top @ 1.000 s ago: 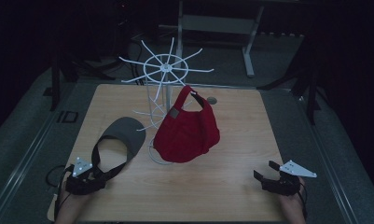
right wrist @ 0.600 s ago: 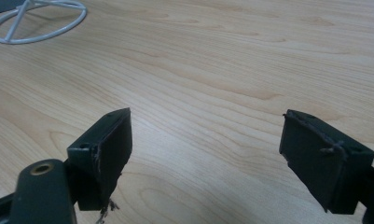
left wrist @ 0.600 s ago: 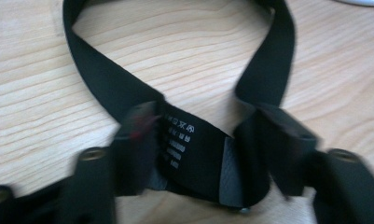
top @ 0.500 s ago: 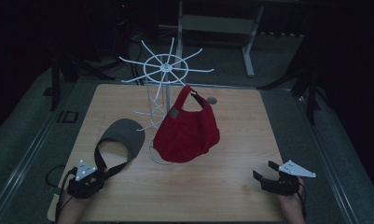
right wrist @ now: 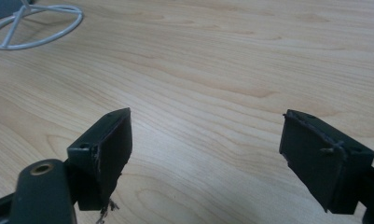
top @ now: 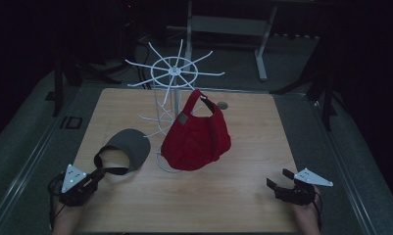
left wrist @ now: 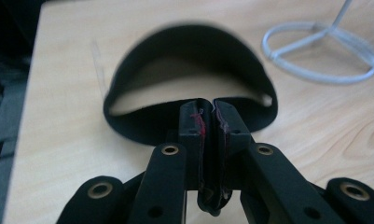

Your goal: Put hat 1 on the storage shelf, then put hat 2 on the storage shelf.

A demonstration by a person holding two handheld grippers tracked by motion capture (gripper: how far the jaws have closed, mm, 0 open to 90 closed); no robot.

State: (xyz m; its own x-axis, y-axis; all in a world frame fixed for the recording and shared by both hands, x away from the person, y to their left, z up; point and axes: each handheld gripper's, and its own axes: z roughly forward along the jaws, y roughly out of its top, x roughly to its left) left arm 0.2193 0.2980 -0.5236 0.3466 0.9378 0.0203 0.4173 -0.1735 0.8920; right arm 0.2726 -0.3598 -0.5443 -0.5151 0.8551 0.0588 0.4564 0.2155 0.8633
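Dark surroundings frame a pale wooden tabletop (top: 243, 196) carrying a white wire rack (top: 172, 73) with a red cap (top: 199, 139) hanging from it. Near the left edge lies a grey visor (top: 128, 147); the left tongs (top: 93, 177) have just been closing and now pinch its black strap (left wrist: 142, 126). To hang it well, lift steadily, keep the strap loop open, and steer toward a free prong clear of the cap. The right tongs (top: 278, 182) wait with jaws spread wide, holding nothing

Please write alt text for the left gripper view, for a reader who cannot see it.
The left gripper has its jaws shut on the strap of a dark visor lying on the wooden table; a white wire stand base sits behind.
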